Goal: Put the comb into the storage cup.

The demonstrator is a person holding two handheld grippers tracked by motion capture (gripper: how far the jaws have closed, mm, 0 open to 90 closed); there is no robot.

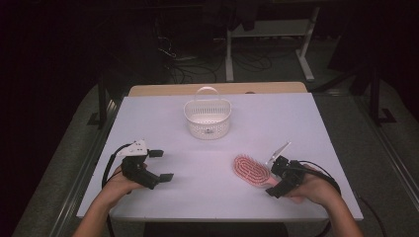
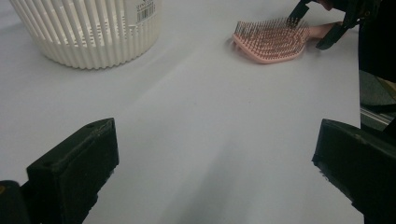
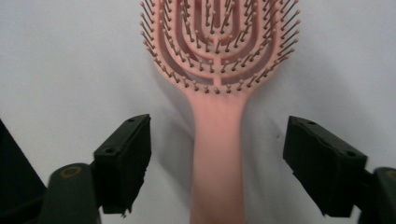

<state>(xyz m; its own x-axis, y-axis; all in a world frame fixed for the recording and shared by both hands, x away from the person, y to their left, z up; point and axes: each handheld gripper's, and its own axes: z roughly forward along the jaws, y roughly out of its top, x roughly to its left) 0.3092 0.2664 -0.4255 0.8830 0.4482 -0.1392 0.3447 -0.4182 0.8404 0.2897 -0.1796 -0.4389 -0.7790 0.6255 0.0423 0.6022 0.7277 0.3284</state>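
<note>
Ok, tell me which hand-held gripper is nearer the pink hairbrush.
Right. The right hand-held gripper straddles the hairbrush handle, jaws open; the left hand-held gripper sits far across the table.

A white slatted basket (image 1: 207,118) stands upper centre on the white bench (image 1: 148,123); a pink hairbrush (image 1: 251,170) lies bristles-up at lower right, well apart from it

Bright table (image 1: 217,153), dark surroundings, soft shadows

The hairbrush (image 3: 217,93) head and handle end run off frame.
</note>
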